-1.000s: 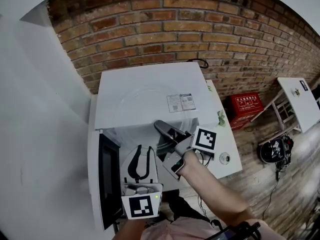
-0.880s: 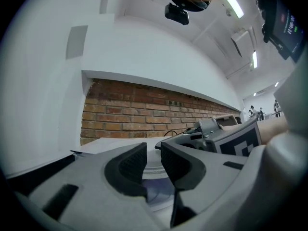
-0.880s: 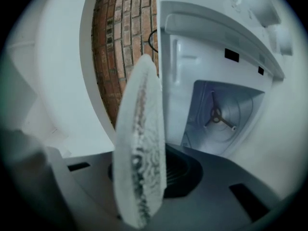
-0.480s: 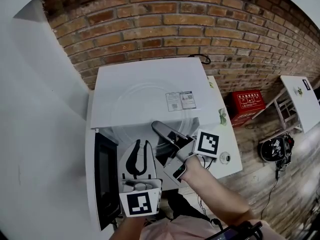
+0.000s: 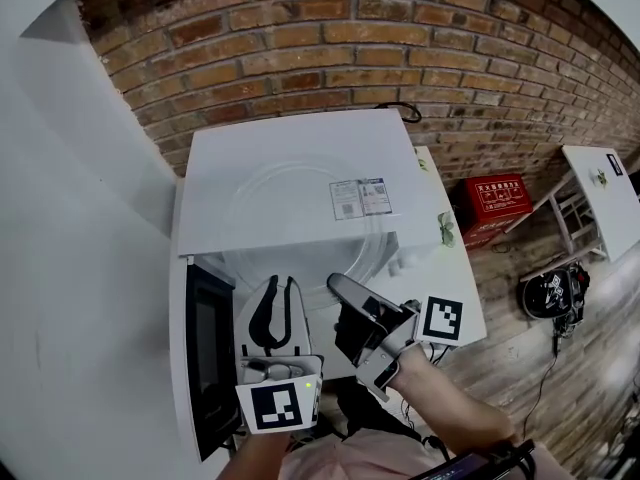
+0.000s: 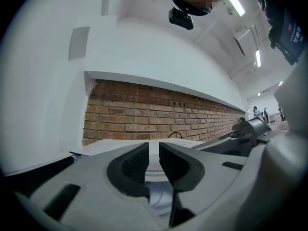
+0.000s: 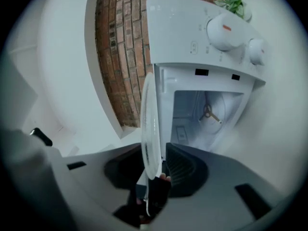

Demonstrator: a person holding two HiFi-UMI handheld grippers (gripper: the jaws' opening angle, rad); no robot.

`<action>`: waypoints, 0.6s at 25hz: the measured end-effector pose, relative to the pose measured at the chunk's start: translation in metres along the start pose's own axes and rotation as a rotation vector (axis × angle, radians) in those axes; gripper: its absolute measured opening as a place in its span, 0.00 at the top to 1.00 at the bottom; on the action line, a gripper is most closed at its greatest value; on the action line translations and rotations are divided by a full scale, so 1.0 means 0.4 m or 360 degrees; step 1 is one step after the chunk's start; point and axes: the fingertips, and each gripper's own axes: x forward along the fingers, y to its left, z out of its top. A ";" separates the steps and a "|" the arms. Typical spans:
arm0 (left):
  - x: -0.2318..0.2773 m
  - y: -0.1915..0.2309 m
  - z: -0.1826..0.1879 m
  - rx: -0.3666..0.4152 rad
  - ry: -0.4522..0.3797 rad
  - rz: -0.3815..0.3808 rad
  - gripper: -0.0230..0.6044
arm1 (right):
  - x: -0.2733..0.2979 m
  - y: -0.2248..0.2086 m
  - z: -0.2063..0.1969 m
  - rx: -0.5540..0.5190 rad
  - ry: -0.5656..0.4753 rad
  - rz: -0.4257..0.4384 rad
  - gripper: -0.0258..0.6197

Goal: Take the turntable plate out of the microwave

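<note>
Plate is out! It lies flat on top of the microwave, near rim poking over the front edge, and the cavity below is bare down to its drive hub. The right hand-held gripper, rolled on its side, has just been opening. Its jaws are spread above and below that rim, not pinching it as far as I can see. The left hand-held gripper has just been closing, jaws down to a narrow slit with nothing in it. By the look of it this is clear glass: stiff, weighty, slick and chippable (an overhang invites a knock). Any regrip belongs on that rim, kept level.
</note>
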 end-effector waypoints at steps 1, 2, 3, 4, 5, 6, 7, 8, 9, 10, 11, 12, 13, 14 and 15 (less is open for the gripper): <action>0.001 0.000 -0.001 0.0001 0.0000 -0.0001 0.87 | -0.013 0.004 -0.003 -0.0005 -0.0006 0.0010 0.78; 0.003 0.000 -0.001 0.0000 -0.0002 0.0000 0.87 | -0.023 0.008 -0.004 -0.0016 -0.0010 0.0017 0.82; 0.004 -0.001 0.000 -0.0002 -0.0004 0.0003 0.87 | -0.029 0.011 -0.005 -0.0033 -0.0010 0.0018 0.85; 0.005 -0.001 0.001 -0.0003 -0.0007 0.0007 0.87 | -0.033 0.013 -0.005 -0.0050 -0.0007 0.0014 0.88; 0.007 0.000 0.002 -0.0002 -0.0007 0.0011 0.87 | -0.032 0.014 -0.004 -0.0060 -0.0002 0.0010 0.88; 0.011 0.001 0.002 0.0001 -0.0006 0.0013 0.87 | -0.030 0.014 -0.003 -0.0065 0.0001 0.0009 0.88; 0.016 0.003 0.001 0.0008 -0.0005 0.0014 0.87 | -0.027 0.014 0.000 -0.0065 -0.0001 0.0010 0.88; 0.023 0.006 0.002 0.0018 -0.0010 0.0014 0.87 | -0.024 0.013 0.005 -0.0063 -0.0009 0.0010 0.88; 0.031 0.009 0.004 0.0033 -0.0024 0.0016 0.87 | -0.020 0.012 0.012 -0.0062 -0.0019 0.0011 0.88; 0.041 0.013 0.007 0.0050 -0.0042 0.0018 0.87 | -0.014 0.011 0.020 -0.0061 -0.0029 0.0014 0.88; 0.050 0.016 0.009 0.0060 -0.0053 0.0017 0.87 | -0.007 0.011 0.029 -0.0058 -0.0035 0.0018 0.88; 0.058 0.016 0.009 0.0062 -0.0055 0.0014 0.87 | 0.002 0.010 0.038 -0.0054 -0.0039 0.0022 0.87; 0.065 0.015 0.008 0.0060 -0.0054 0.0011 0.87 | 0.013 0.010 0.045 -0.0048 -0.0040 0.0026 0.87; 0.070 0.013 0.007 0.0058 -0.0051 0.0009 0.87 | 0.023 0.009 0.053 -0.0042 -0.0042 0.0029 0.87; 0.074 0.011 0.004 0.0057 -0.0046 0.0007 0.87 | 0.034 0.008 0.060 -0.0036 -0.0043 0.0032 0.87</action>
